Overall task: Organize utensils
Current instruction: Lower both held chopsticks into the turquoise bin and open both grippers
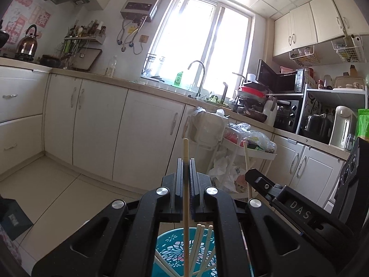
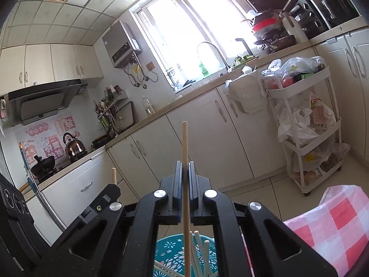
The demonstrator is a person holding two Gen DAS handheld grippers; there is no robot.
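My left gripper (image 1: 185,161) is shut on a pale wooden chopstick (image 1: 185,152) that stands upright between its pads and reaches down past the fingers. Below it sits a teal holder (image 1: 168,249) with a white flower pattern, with several chopsticks (image 1: 199,240) leaning inside. My right gripper (image 2: 185,164) is shut on another upright chopstick (image 2: 184,138), above the same teal holder (image 2: 170,249) and its chopsticks (image 2: 196,244). The right gripper (image 1: 250,173) also shows at the right of the left wrist view with its chopstick (image 1: 246,154). At the left of the right wrist view, the left gripper (image 2: 114,185) shows with its chopstick (image 2: 113,175).
Cream kitchen cabinets (image 1: 96,124) and a counter with a sink tap (image 1: 198,73) run ahead. A white trolley (image 2: 306,120) stuffed with plastic bags stands by the cabinets. A pink checked cloth (image 2: 334,226) lies at lower right. A dark box (image 1: 13,219) sits on the tiled floor.
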